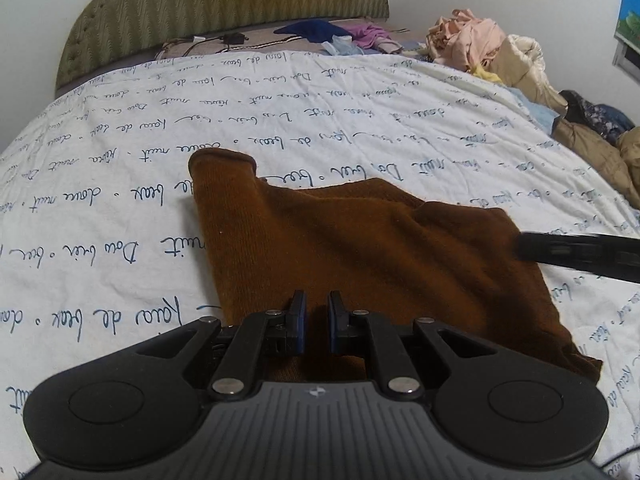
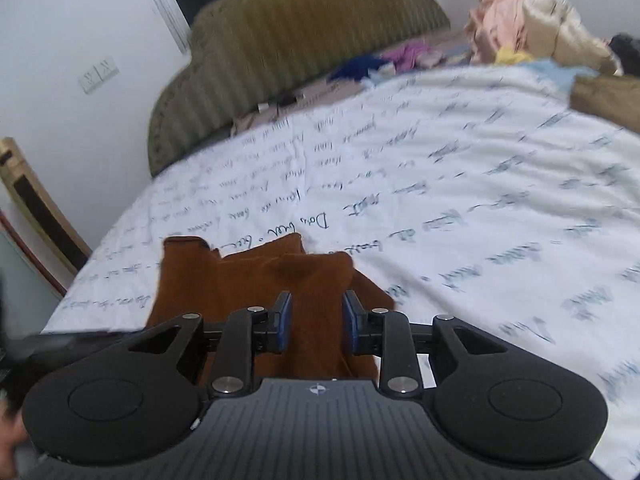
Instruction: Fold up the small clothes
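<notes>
While the brown knit garment (image 1: 360, 256) lies partly folded on the bed's printed cover (image 1: 120, 208), my left gripper (image 1: 317, 322) hovers nearly closed and empty, my right gripper (image 2: 316, 322) part-open and empty, folding seemingly unfinished.

A rust-brown knit garment (image 1: 360, 248) is lying on a white bedspread (image 1: 120, 208) that is showing rows of dark blue handwritten script. Black grippers, the left gripper (image 1: 317, 312) and the right gripper (image 2: 317, 312), are showing blue pads (image 1: 301, 320). An olive-green headboard (image 1: 224, 4) is carrying a wavy stitched pattern. Peach, cream and yellow clothes (image 1: 480, 44) are sitting piled by navy and purple pieces (image 1: 316, 30). The walls are looking white.
</notes>
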Demonstrator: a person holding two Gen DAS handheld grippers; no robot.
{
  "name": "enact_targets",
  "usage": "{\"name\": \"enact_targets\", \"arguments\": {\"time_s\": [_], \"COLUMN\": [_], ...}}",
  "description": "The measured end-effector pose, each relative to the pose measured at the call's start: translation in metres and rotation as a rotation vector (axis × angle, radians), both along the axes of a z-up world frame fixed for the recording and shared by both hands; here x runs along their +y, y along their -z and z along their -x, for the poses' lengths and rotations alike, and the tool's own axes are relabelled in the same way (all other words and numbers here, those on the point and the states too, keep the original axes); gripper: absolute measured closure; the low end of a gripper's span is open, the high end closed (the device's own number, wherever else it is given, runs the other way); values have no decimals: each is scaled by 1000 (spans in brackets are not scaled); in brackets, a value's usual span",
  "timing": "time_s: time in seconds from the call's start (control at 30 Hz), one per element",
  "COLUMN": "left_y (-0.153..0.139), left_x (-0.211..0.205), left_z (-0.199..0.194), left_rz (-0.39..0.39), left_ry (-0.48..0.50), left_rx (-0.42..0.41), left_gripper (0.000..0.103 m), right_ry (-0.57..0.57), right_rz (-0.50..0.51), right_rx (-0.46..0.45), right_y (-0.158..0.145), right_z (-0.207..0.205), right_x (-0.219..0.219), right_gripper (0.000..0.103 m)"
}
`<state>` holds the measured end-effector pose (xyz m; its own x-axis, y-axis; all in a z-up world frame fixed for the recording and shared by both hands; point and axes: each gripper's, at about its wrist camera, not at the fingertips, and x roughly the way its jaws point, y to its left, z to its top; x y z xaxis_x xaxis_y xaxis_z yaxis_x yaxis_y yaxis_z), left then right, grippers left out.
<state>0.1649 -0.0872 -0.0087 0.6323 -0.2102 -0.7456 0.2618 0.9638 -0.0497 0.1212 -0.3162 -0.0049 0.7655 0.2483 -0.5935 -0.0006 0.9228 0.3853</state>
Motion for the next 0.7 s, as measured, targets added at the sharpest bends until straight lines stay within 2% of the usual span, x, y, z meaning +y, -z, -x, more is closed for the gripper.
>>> {"name": "enact_targets", "arguments": {"time_s": [0.1,0.17,0.2,0.23,0.27,0.37,0.43,0.57,0.6,0.63,0.7], "left_y": [3,6,8,9,10,12,12,12,13,13,10], "left_x": [-6,-10,-11,-12,-12,-13,-14,-17,-17,-17,-9], "left_z": [-7,-10,-11,-13,-14,-15,-15,-13,-13,-14,-18], "left_rz": [-63,-98,-106,-114,-120,-129,-129,-156,-161,-166,-133], "left_ry": [5,2,1,-2,-4,-9,-9,-1,-3,-8,-25], "left_rx": [6,10,11,11,11,10,9,-6,-5,-3,15], "left_gripper": [92,92,92,92,92,92,92,91,91,91,91], "right_ry": [-41,-74,-75,-86,-80,-64,-38,21,42,47,40], "right_rz": [2,49,81,110,137,134,168,148,164,180,200], "right_rx": [95,131,142,145,144,135,75,-22,-14,24,117], "right_y": [19,27,30,32,32,27,17,-1,2,11,40], "right_z": [-43,-57,-62,-65,-66,-63,-53,-34,-34,-37,-47], "right_x": [13,24,29,34,36,31,27,16,14,13,9], "right_gripper": [62,61,65,83,92,95,96,97,97,101,101]}}
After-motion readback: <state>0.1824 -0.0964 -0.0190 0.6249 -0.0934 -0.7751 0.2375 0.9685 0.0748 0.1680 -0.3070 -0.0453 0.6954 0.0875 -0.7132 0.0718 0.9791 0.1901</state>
